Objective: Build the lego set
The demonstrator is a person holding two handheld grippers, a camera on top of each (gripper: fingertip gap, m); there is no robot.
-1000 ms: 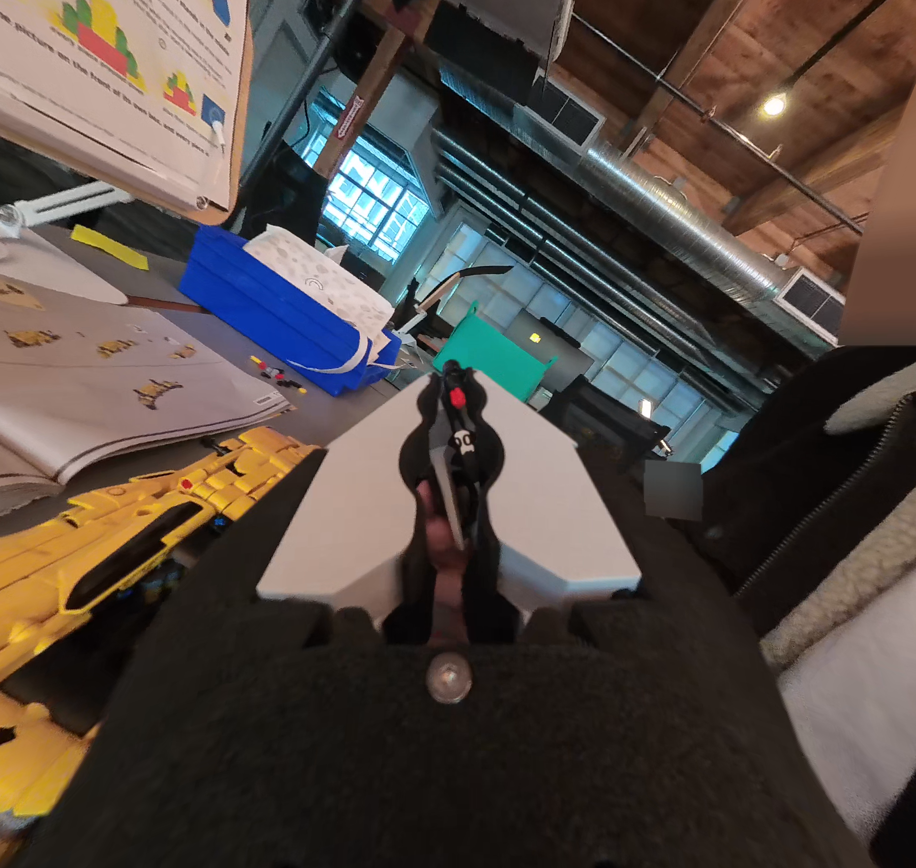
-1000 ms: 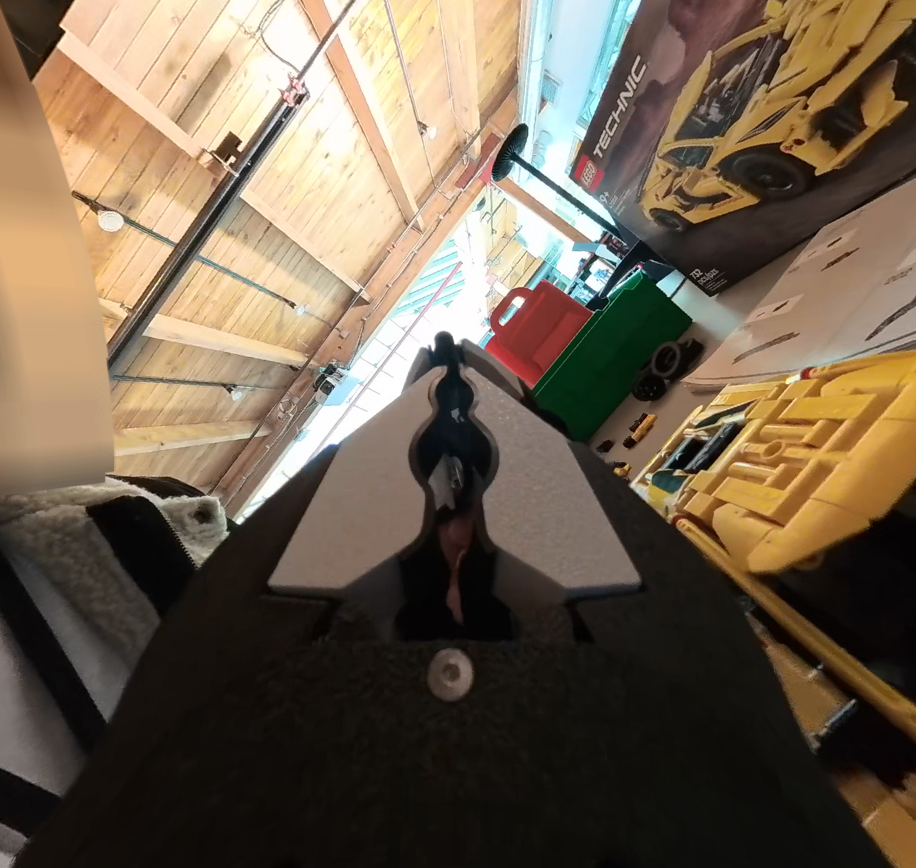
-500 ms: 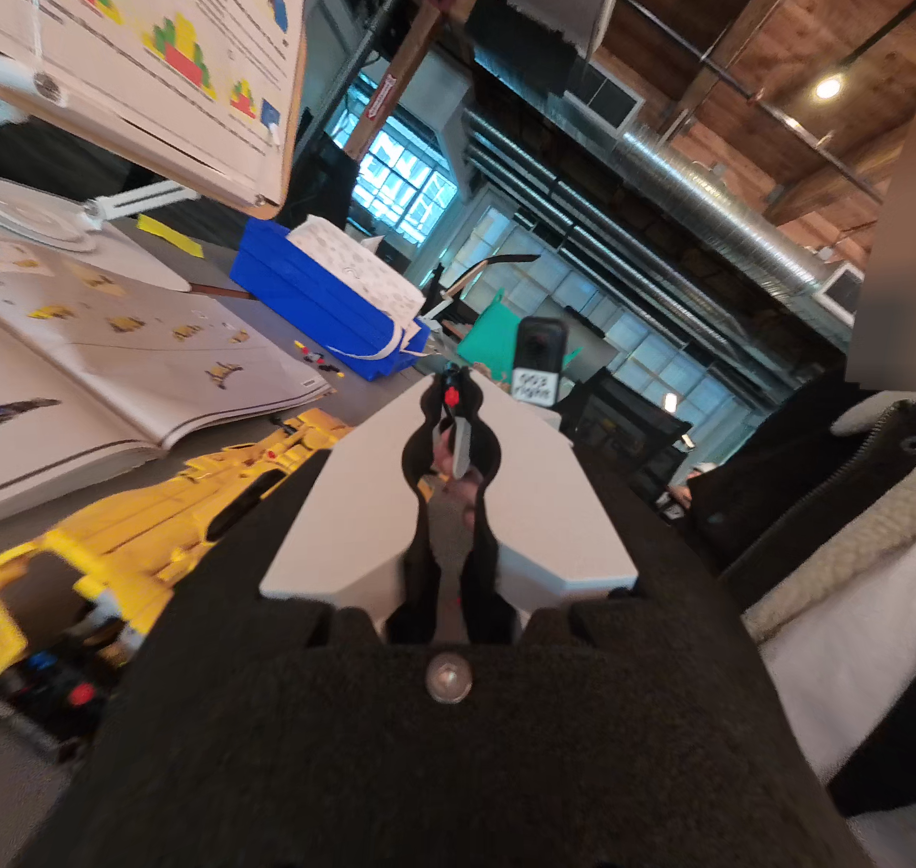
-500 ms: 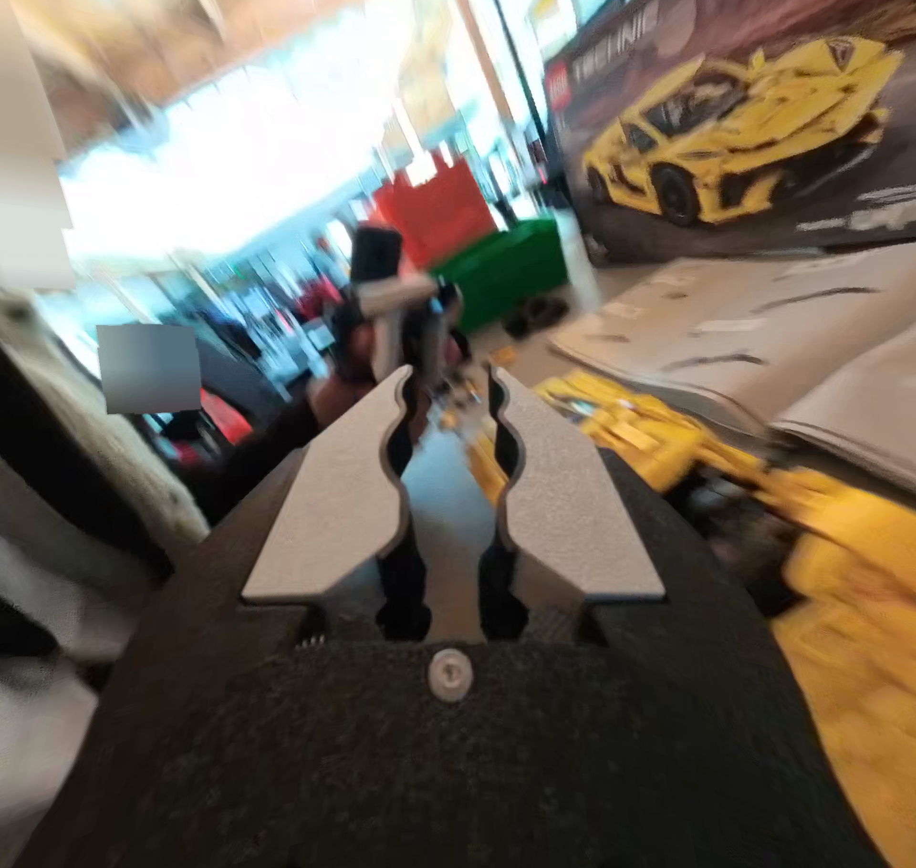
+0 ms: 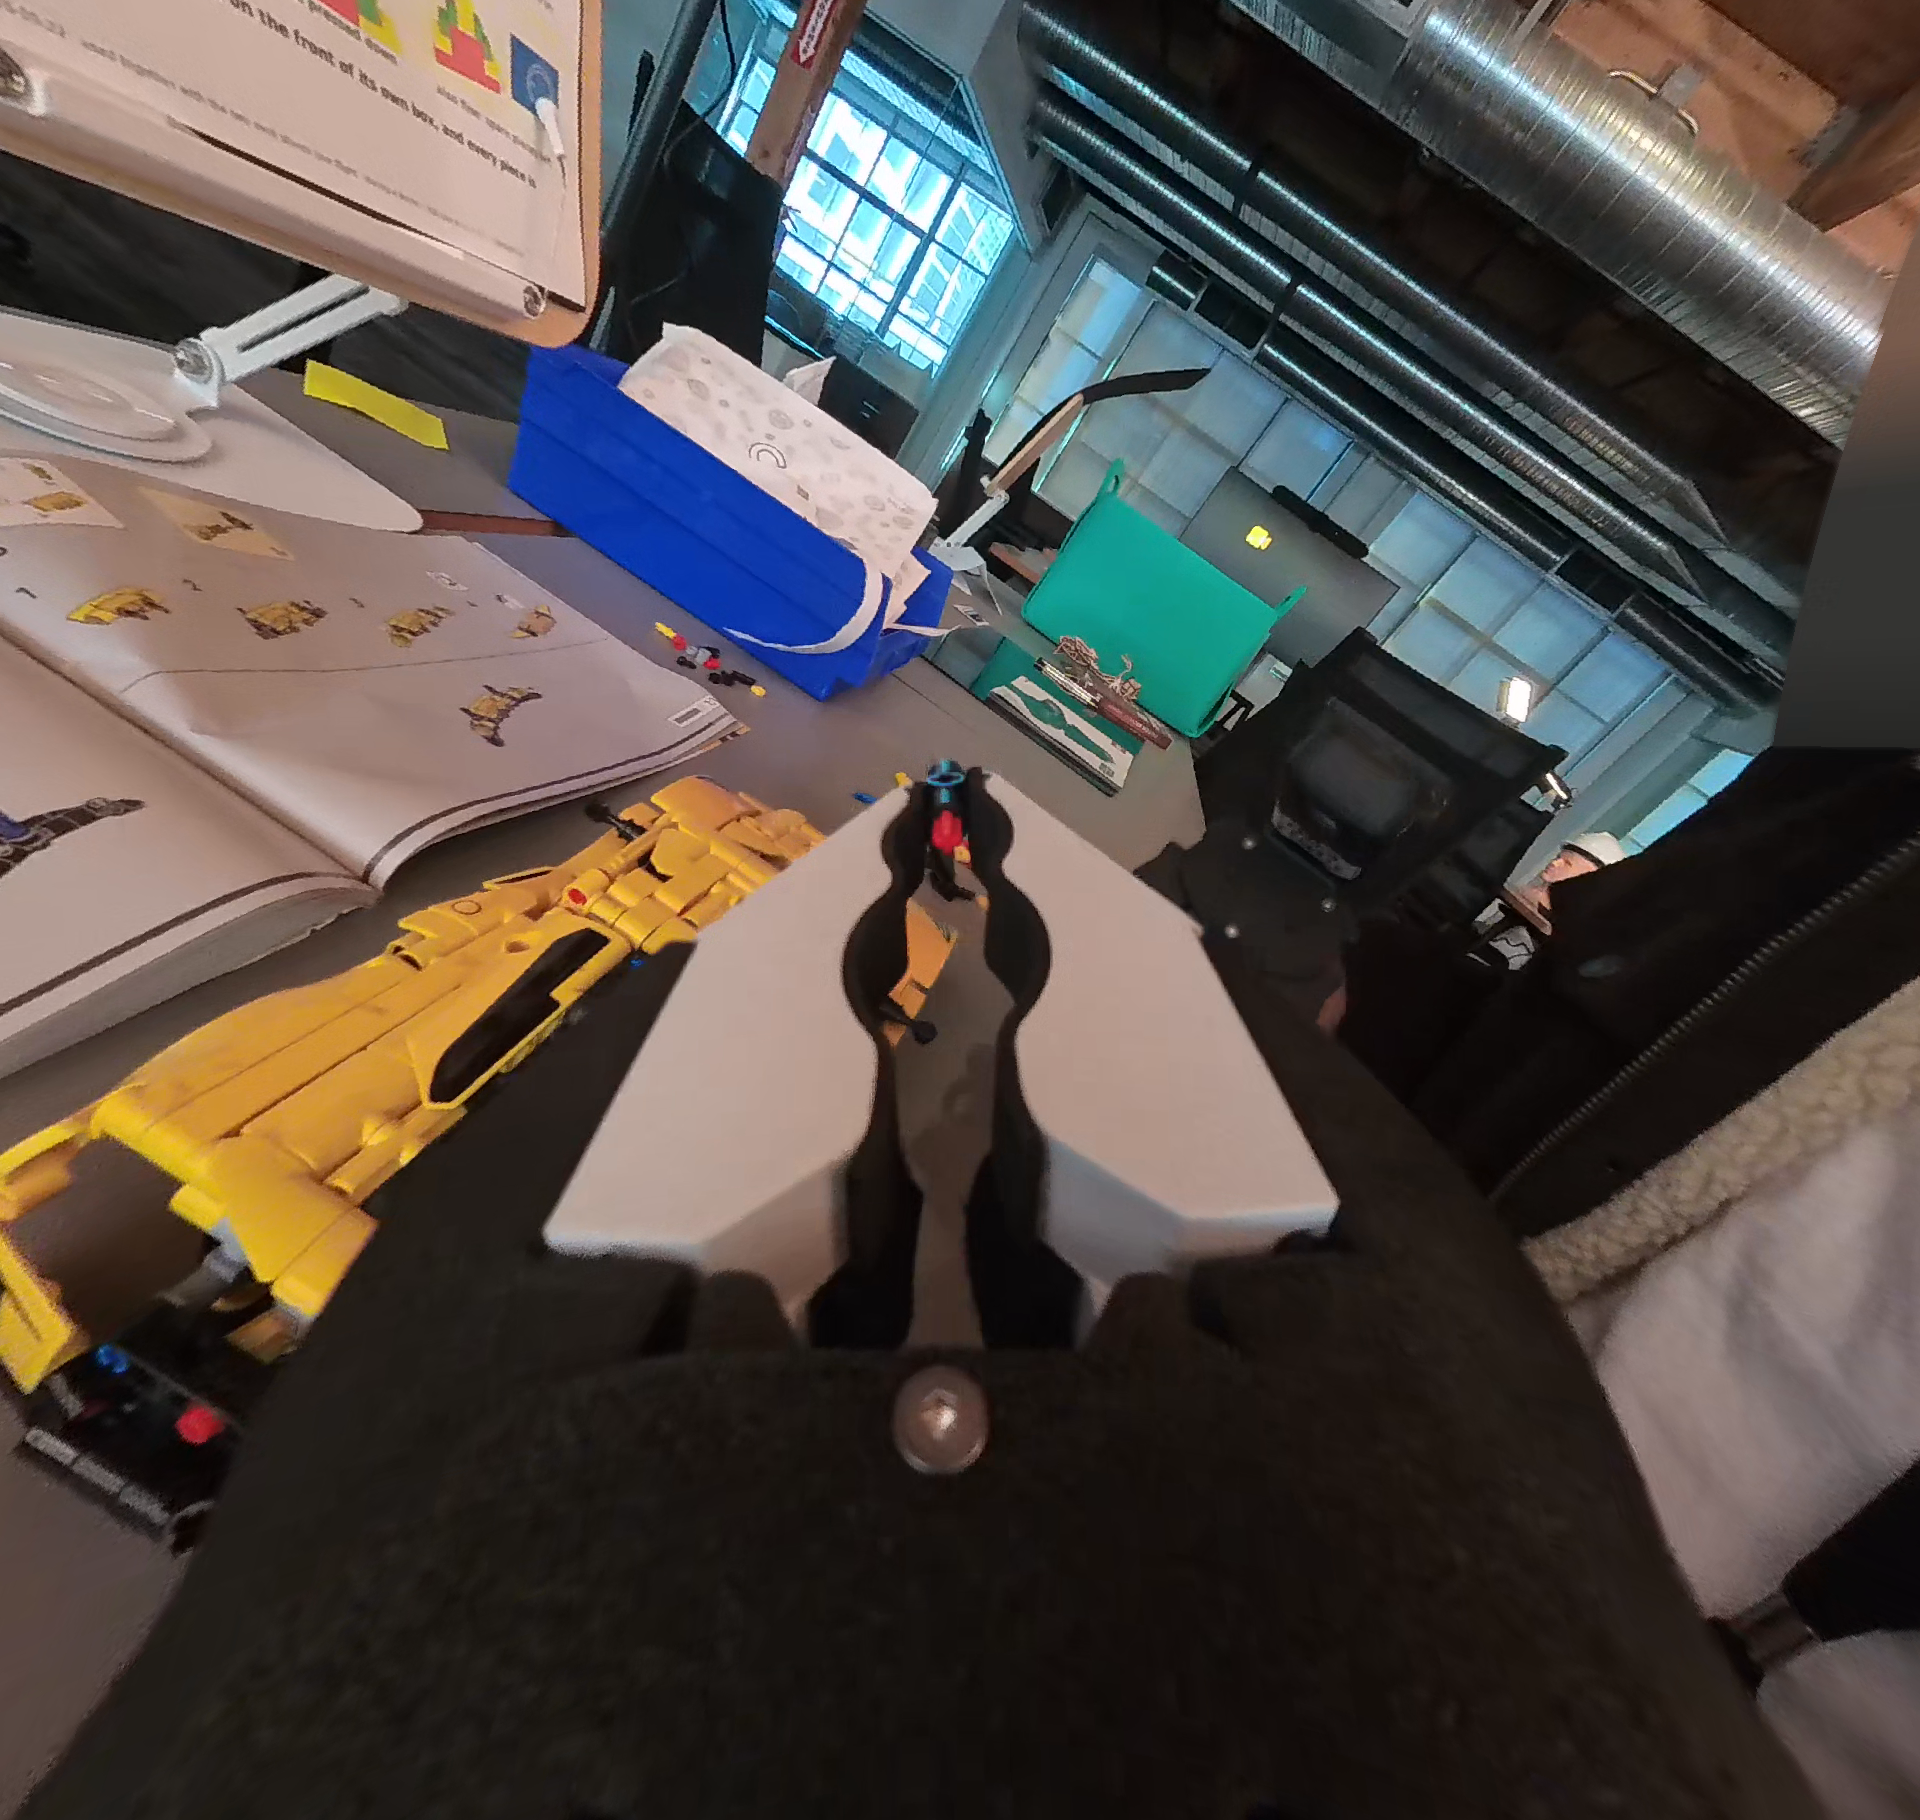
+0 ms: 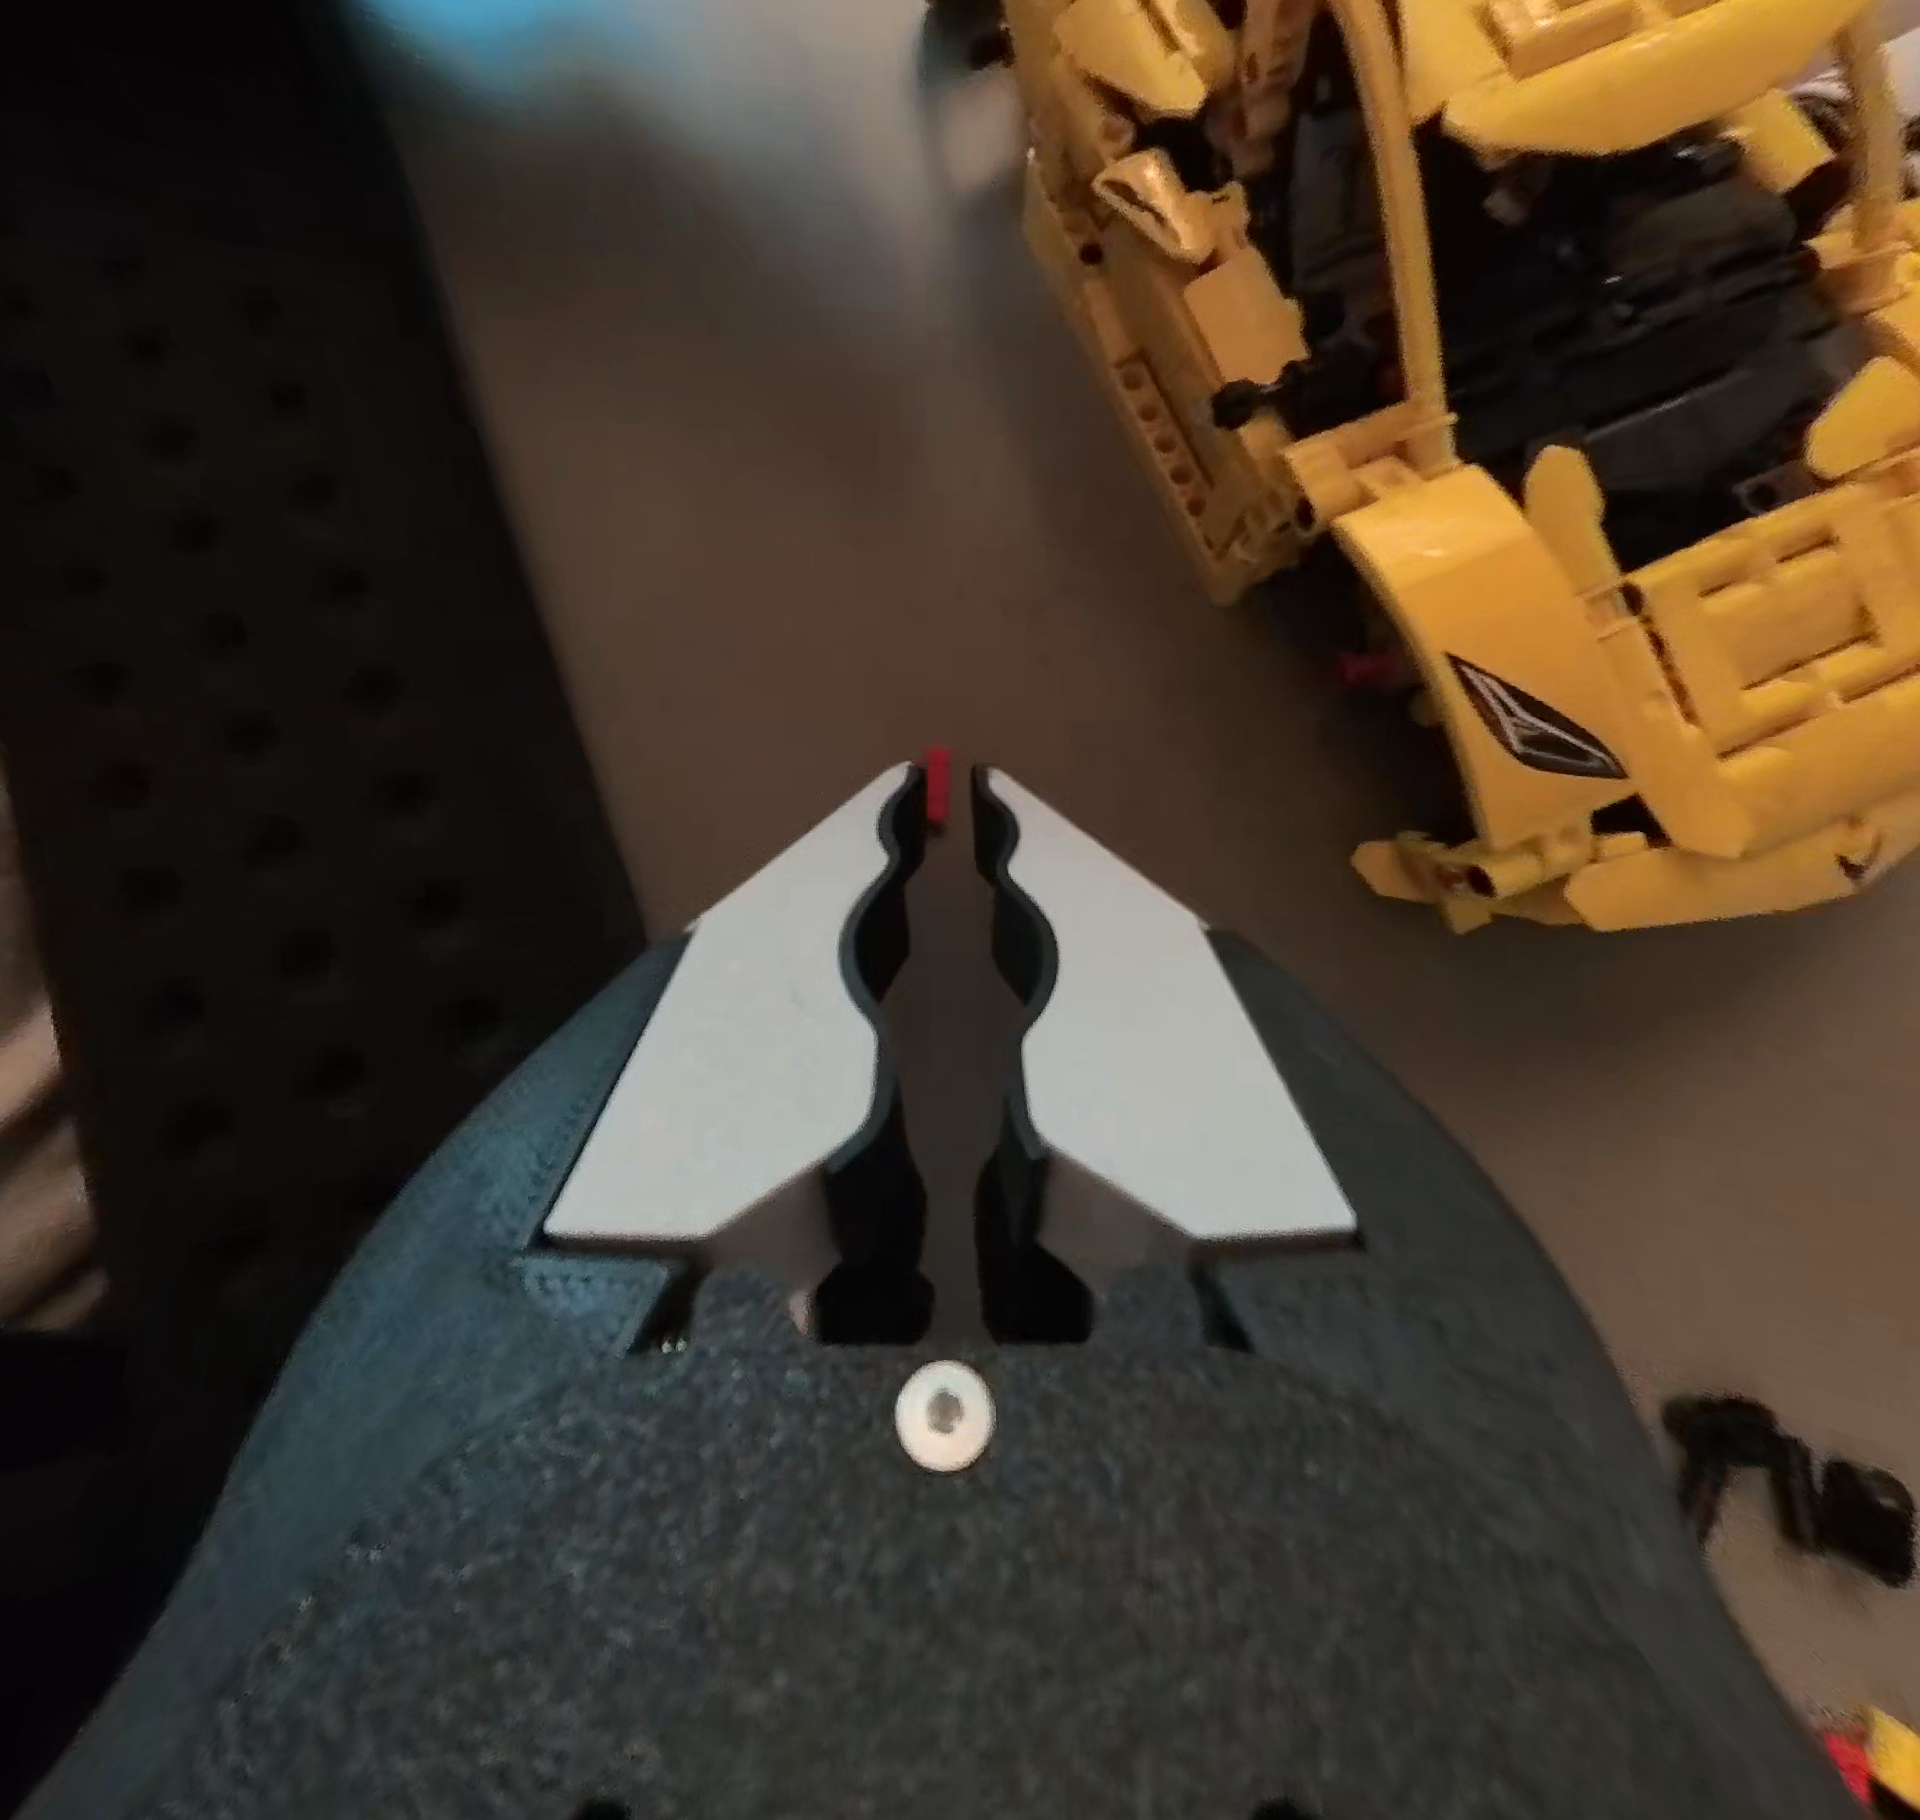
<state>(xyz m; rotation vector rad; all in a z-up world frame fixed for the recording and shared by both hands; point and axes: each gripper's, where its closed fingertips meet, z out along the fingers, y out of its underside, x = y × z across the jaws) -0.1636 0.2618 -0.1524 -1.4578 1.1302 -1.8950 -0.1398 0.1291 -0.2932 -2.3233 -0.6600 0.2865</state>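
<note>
- Resting on the grey tabletop (image 6: 790, 482), the yellow brick-built car body (image 6: 1558, 482) stands largely assembled, wheels absent.
- Left tool (image 5: 948, 820) is clenched on a small black-and-red pin piece (image 5: 943, 828).
- Right tool (image 6: 945, 799) is slightly parted around a small red pin (image 6: 938, 783); grip uncertain.
- Loose black parts (image 6: 1787, 1490) remain unfitted.

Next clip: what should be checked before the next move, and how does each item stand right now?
1. Left gripper shut on the small red-and-blue part: ok.
2. Right gripper clamped on the red pin: not ok; a gap shows beside the pin.
3. Yellow car model resting on the grey table: ok.
4. Instruction booklet lying open: ok.
5. Spot on the model where either piece goes: cannot tell.
</note>
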